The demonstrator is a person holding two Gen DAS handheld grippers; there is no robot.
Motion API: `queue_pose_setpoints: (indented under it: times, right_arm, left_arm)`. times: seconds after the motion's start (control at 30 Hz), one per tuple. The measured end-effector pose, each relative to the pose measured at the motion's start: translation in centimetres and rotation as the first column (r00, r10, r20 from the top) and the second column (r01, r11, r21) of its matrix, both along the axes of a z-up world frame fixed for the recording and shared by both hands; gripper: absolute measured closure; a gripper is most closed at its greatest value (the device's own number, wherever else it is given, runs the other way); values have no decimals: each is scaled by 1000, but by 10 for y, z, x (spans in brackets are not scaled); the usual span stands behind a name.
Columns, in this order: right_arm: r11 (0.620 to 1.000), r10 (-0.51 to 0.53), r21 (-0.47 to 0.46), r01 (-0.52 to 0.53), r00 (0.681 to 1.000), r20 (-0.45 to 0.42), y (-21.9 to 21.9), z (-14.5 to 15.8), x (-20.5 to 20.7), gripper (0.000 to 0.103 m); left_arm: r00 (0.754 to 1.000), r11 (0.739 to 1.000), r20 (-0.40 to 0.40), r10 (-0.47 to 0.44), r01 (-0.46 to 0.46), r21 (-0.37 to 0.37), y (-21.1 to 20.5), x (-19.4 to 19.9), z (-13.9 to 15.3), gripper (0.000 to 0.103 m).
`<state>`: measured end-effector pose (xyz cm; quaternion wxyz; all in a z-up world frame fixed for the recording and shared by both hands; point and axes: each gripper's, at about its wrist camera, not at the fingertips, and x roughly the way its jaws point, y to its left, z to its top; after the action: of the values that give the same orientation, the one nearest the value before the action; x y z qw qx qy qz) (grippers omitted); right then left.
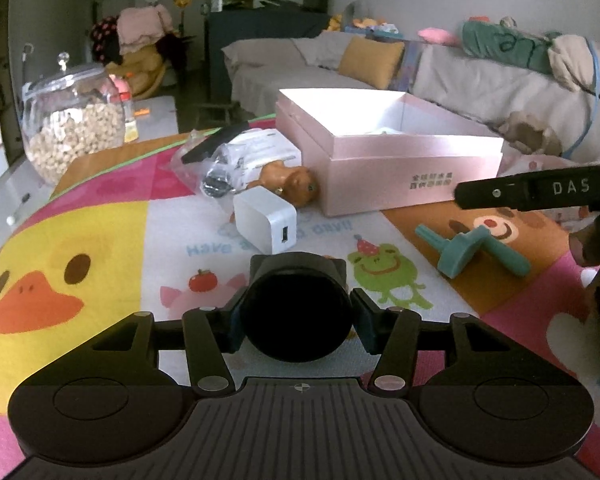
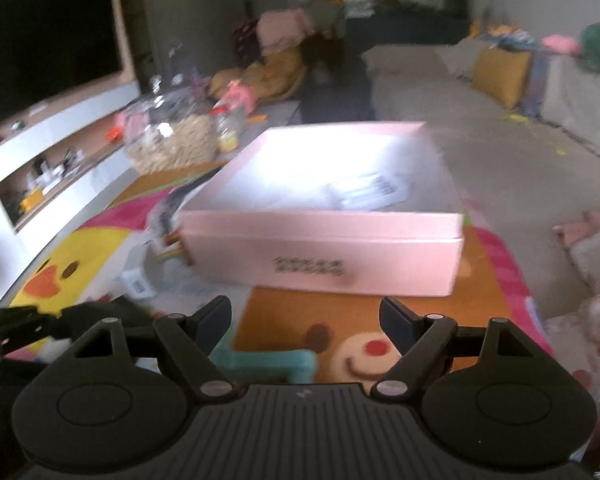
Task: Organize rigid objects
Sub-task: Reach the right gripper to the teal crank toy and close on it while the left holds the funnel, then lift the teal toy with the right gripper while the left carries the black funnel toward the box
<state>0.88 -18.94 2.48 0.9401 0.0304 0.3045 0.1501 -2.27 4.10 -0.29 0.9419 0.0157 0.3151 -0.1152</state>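
My left gripper is shut on a black round lens-like object and holds it just above the colourful play mat. An open pink box stands ahead of it, also in the blurred right wrist view, with white packets inside. A white charger cube, a brown toy figure and a clear bag with metal parts lie left of the box. A teal plastic piece lies to the right. My right gripper is open and empty above the teal piece.
A glass jar of nuts stands at the mat's far left corner. A sofa with a yellow cushion runs behind. The right gripper's black finger reaches in from the right of the left wrist view.
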Motion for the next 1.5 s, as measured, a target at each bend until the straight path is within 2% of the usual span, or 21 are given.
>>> queue_pose_setpoints:
  times: [0.07, 0.13, 0.3, 0.47, 0.6, 0.7, 0.77, 0.93, 1.0, 1.07, 1.13, 1.17, 1.37, 1.43, 1.47, 1.5]
  right_arm:
    - [998, -67, 22, 67, 997, 39, -9, -6, -3, 21]
    - [988, -139, 80, 135, 990, 38, -19, -14, -3, 21]
    - [980, -171, 109, 169, 985, 11, -26, -17, 5, 21]
    - [974, -207, 100, 202, 978, 39, -28, -15, -1, 21]
    - [987, -134, 98, 130, 990, 41, -26, -12, -4, 21]
    - [994, 12, 112, -13, 1000, 9, -25, -11, -5, 21]
    - [994, 76, 79, -74, 997, -28, -22, -11, -7, 21]
    - [998, 60, -17, -61, 997, -47, -11, -18, -19, 21]
    - [997, 54, -60, -56, 998, -27, -1, -16, -18, 21]
    - [998, 46, -34, -48, 998, -37, 6, -16, -13, 20]
    - [998, 52, 28, -49, 994, -98, 12, -19, -5, 20]
    - [997, 64, 49, -58, 991, -114, 12, -19, -7, 15]
    - [995, 86, -42, -91, 991, -106, 33, -21, -5, 13]
    - [996, 69, -50, -74, 993, -100, 36, -21, -3, 17]
    - [996, 58, -60, -64, 994, -95, 36, -21, -3, 26]
    - [996, 47, -72, -53, 995, -88, 36, -20, -3, 31]
  left_arm:
    - [1000, 1000, 0, 0, 0, -1, 0, 0, 0, 46]
    - [1000, 1000, 2, 0, 0, -3, 0, 0, -1, 46]
    - [1000, 1000, 2, 0, 0, -11, 2, 1, -1, 46]
    - [1000, 1000, 2, 1, -1, 0, -1, 0, 0, 46]
    - [1000, 1000, 3, 1, -1, 3, -1, -1, 0, 46]
    - [1000, 1000, 5, 3, -3, 19, -3, -1, 0, 45]
    - [1000, 1000, 7, 10, -10, 24, -4, -2, 0, 44]
    - [1000, 1000, 6, 9, -9, 20, -3, -1, 1, 45]
    - [1000, 1000, 2, 7, -7, 5, 0, -1, 1, 46]
    - [1000, 1000, 0, 6, -6, -7, 1, -1, 1, 46]
    - [1000, 1000, 3, 7, -7, 6, -2, -1, 0, 46]
    - [1000, 1000, 5, 8, -8, 12, -3, -2, 1, 46]
    - [1000, 999, 5, 25, -25, 21, -4, -2, 1, 45]
    - [1000, 999, 5, 28, -28, 26, -5, -1, 1, 46]
    - [1000, 999, 6, 31, -31, 30, -5, -1, 1, 46]
    - [999, 999, 6, 33, -34, 31, -6, -1, 1, 47]
